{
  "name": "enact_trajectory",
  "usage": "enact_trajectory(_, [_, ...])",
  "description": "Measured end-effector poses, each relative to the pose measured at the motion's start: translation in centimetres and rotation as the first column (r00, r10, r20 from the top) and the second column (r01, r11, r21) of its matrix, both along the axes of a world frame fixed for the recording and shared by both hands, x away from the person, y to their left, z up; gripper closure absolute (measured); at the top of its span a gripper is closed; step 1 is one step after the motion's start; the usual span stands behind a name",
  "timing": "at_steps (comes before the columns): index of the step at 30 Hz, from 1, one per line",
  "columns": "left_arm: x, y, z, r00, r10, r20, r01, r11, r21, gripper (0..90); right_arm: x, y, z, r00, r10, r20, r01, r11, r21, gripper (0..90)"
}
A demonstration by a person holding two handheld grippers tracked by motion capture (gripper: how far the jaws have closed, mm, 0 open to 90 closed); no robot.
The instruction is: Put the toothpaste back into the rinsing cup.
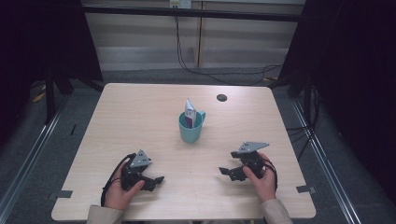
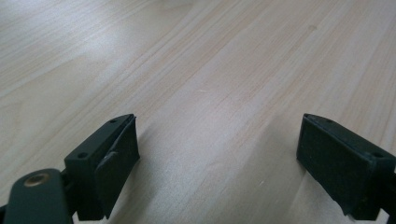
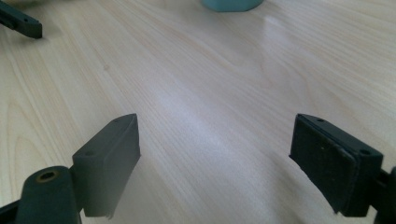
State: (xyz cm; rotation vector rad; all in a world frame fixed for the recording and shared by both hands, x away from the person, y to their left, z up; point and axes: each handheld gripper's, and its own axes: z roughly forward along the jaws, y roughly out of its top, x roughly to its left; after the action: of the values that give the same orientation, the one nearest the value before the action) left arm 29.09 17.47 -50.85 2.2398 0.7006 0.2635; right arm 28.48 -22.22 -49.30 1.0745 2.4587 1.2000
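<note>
A teal mug (image 1: 191, 127) stands upright near the middle of the wooden table (image 1: 140, 116), with a white and purple packet (image 1: 189, 112) sticking up out of it. My left gripper (image 1: 156, 179) rests low at the front left, held by a hand, open, with bare wood between its jaws (image 2: 217, 154). At the front right my right gripper (image 1: 225, 171) also stands open over bare wood (image 3: 215, 149). The mug's base (image 3: 232, 4) shows at the top edge of the right gripper view, and the left gripper's jaw tip (image 3: 21, 22) at its top left.
A small dark round hole (image 1: 222, 97) lies in the tabletop at the back right. Cables (image 1: 205, 70) trail across the floor behind the table. Black stands (image 1: 51, 88) flank both sides. Bare wood lies between the two grippers and the mug.
</note>
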Motion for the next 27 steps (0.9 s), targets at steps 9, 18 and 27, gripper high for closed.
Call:
enact_trajectory(9, [0.0,0.0,0.0,1.0000,0.000,-0.001,0.000,1.0000,0.000,12.4,-0.5,-0.4,-0.6,1.0000,-0.006,0.002,0.006,1.000,-0.010,15.0])
enact_trajectory(18, [0.0,0.0,0.0,1.0000,0.002,0.000,-0.002,1.0000,0.000,12.5,-0.9,-0.8,-1.3,0.9998,-0.016,-0.010,0.016,1.000,-0.019,15.0])
enact_trajectory(27, [0.0,0.0,0.0,1.0000,0.002,0.004,-0.002,1.0000,0.004,12.5,-1.3,-0.9,-1.7,0.9999,-0.015,-0.001,0.015,1.000,-0.022,14.2])
